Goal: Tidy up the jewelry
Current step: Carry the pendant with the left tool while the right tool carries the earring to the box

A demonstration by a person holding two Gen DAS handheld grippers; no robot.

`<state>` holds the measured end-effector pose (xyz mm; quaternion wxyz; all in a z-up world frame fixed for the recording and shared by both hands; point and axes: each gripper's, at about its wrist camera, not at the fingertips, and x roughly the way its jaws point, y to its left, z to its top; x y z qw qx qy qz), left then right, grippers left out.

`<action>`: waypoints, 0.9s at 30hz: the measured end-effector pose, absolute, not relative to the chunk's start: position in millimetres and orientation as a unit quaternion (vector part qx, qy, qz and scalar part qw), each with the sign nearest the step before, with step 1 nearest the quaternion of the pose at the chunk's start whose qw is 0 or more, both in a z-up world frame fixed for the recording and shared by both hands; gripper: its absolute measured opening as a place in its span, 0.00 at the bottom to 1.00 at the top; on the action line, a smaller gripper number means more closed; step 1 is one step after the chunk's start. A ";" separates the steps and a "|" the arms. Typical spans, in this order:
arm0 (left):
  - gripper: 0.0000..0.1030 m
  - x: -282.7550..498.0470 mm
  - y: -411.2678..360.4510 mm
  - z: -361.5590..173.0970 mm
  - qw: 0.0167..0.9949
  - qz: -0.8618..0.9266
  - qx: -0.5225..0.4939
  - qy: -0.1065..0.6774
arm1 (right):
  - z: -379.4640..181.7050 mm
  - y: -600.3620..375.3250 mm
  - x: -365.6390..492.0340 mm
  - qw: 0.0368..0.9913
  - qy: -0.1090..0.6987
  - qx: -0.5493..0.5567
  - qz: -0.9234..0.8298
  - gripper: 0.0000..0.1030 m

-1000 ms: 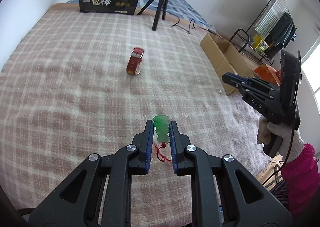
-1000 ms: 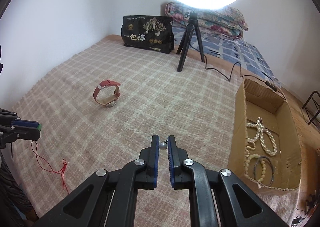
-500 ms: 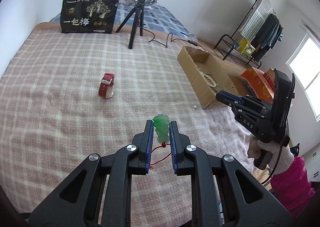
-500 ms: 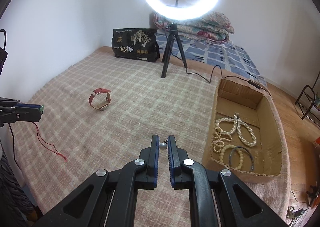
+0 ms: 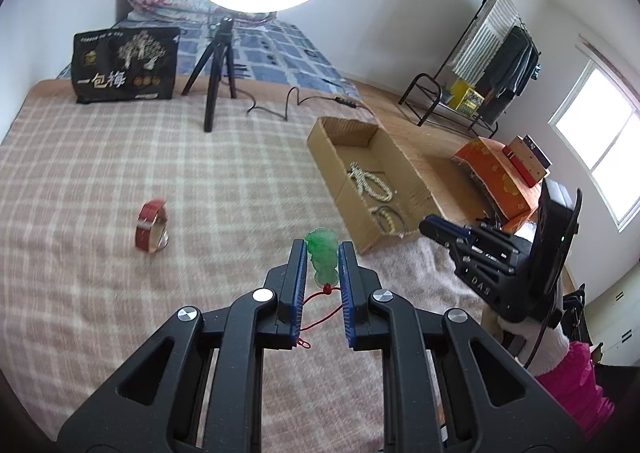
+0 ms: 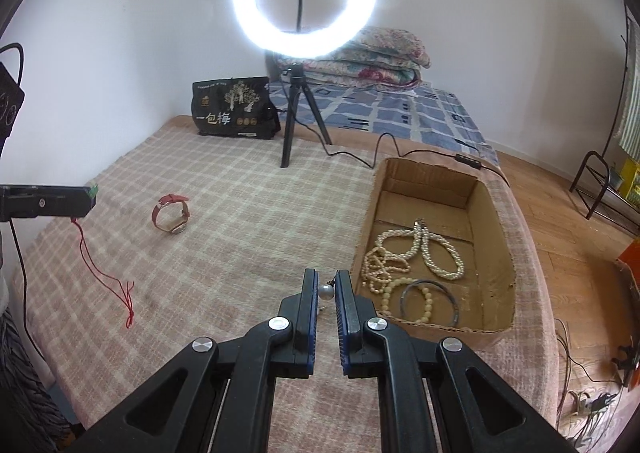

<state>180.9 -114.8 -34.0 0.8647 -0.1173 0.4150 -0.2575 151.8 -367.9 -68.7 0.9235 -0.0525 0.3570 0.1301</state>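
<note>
Left tool (image 5: 322, 253) clamps pendant (image 5: 322, 255) — lifted.

I am working in a bedroom at home: a bed (image 6: 240, 213) with folded quilts (image 6: 368, 57), a clothes rack (image 5: 500, 53), a wooden floor (image 6: 560, 205).

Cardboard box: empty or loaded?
Loaded. The cardboard box holds pearl necklaces, a bead bracelet and a dark bangle.

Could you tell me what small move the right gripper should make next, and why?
Probably carry the right gripper a little to its right, over the cardboard box. Its jaws are shut on a small silver bead, and it hangs just short of the box's near left corner, where the pearl necklaces already lie.
</note>
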 end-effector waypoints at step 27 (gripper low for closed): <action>0.14 317.6 -257.3 25.2 0.881 -0.312 -0.066 0.350 | -84.7 -414.4 195.1 0.922 0.371 0.008 0.109 0.06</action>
